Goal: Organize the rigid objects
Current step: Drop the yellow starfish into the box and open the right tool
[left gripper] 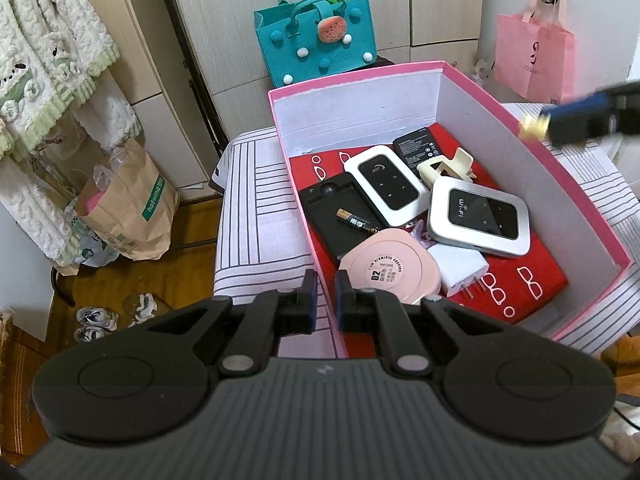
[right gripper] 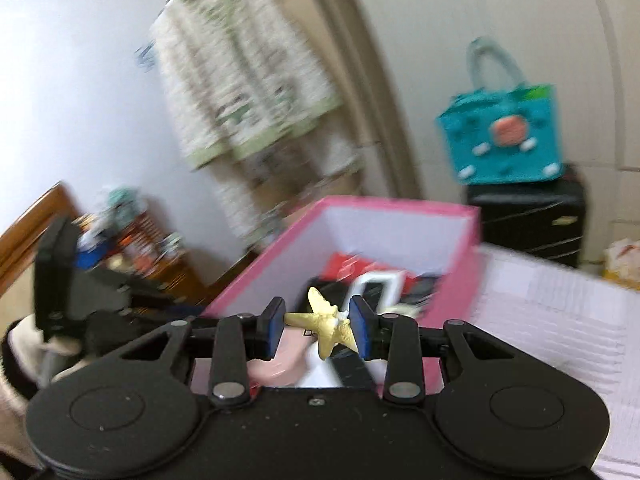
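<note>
A pink box (left gripper: pixel 532 148) stands on a striped bed cover and holds two white wifi routers (left gripper: pixel 478 218), a black tray (left gripper: pixel 340 216) with a small battery (left gripper: pixel 356 222), a pink round compact (left gripper: pixel 386 270), a white charger (left gripper: pixel 462 270), a cream clip (left gripper: pixel 446 166) and a black battery pack (left gripper: pixel 418 146). My left gripper (left gripper: pixel 326 300) is shut on the box's near-left wall. My right gripper (right gripper: pixel 316 326) is shut on a yellow star-shaped piece (right gripper: pixel 326 322) and hovers over the box (right gripper: pixel 260 268). It shows blurred at the right edge of the left wrist view (left gripper: pixel 580 116).
A teal felt bag (left gripper: pixel 316 40) sits on a black suitcase (right gripper: pixel 528 216) behind the box. A pink bag (left gripper: pixel 534 56) hangs at the right. Paper bags (left gripper: pixel 128 208) and shoes (left gripper: pixel 96 320) lie on the wooden floor at the left. Clothes (left gripper: pixel 44 60) hang at the left.
</note>
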